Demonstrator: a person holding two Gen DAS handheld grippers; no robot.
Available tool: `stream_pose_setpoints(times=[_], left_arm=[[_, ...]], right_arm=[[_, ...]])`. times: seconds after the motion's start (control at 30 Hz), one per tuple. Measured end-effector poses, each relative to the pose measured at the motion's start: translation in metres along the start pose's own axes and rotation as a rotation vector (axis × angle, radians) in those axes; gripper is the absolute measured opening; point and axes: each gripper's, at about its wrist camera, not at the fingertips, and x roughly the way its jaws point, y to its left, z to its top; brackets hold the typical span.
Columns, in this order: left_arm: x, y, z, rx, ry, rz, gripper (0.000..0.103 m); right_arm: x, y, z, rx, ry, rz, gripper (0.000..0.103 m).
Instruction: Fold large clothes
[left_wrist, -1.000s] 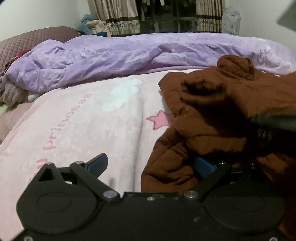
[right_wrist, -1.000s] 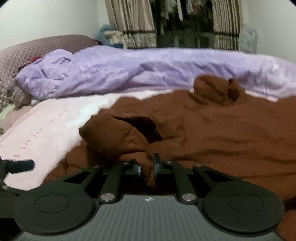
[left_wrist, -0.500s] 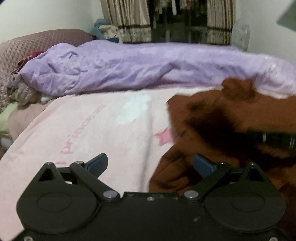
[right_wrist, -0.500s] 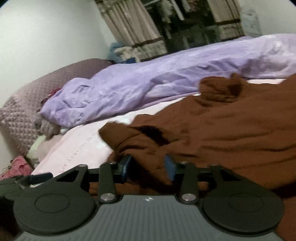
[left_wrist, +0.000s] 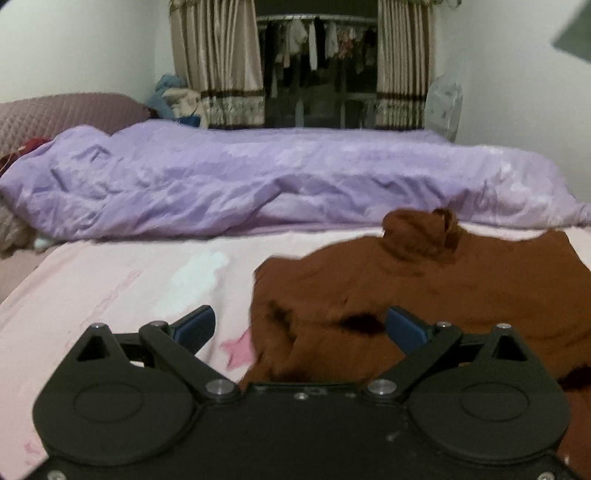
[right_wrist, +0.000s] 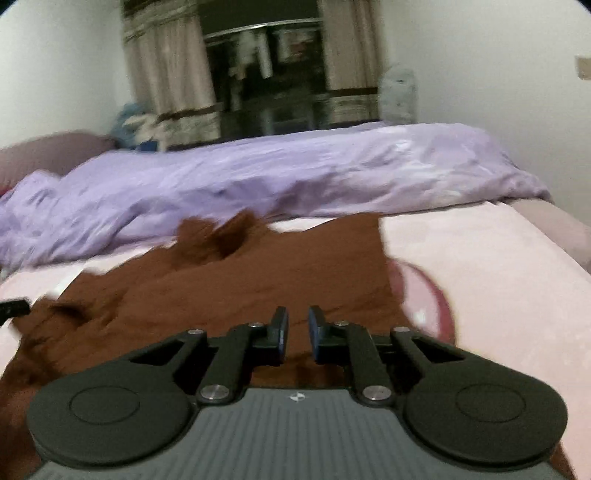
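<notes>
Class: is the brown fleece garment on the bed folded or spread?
Mostly spread: the brown fleece garment lies across the pink blanket, its left side bunched.

The brown garment (right_wrist: 236, 295) runs off the frame's left edge; curtains (right_wrist: 173, 96) are motion-blurred.

Garment (left_wrist: 424, 291) plain rust-brown, sheet (left_wrist: 122, 291) pale pink with a darker pink star (left_wrist: 240, 350) and a whitish patch, duvet (left_wrist: 258, 181) solid lilac, curtains (left_wrist: 218, 62) beige with dark bands — both grippers black, pads (left_wrist: 194, 325) blue.
</notes>
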Motion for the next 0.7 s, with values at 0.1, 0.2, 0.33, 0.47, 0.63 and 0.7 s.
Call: stream_pose_setpoints(times=[0.1, 0.2, 0.33, 0.47, 0.63, 0.7], left_arm=[[0.025, -0.006, 0.002, 0.024, -0.004, 0.045, 0.101], [0.051, -0.005, -0.009, 0.039, 0.052, 0.083, 0.102], [0.087, 0.001, -0.035, 0.034, 0.184, 0.061, 0.103], [0.089, 0.011, -0.039, -0.002, 0.169, 0.023, 0.103], [0.066, 0.01, -0.031, 0.042, 0.131, 0.039, 0.103], [0.036, 0.008, -0.026, 0.115, 0.087, 0.074, 0.103]], right_arm=[[0.029, -0.015, 0.006, -0.024, -0.028, -0.017, 0.018], [0.063, -0.034, -0.001, -0.007, 0.032, -0.069, 0.015], [0.096, -0.045, -0.02, -0.025, 0.11, -0.132, 0.008], [0.094, -0.032, -0.025, -0.11, 0.095, -0.157, 0.01], [0.057, -0.045, -0.01, -0.069, 0.046, -0.104, 0.025], [0.022, -0.047, 0.0, -0.077, -0.013, -0.09, 0.06]])
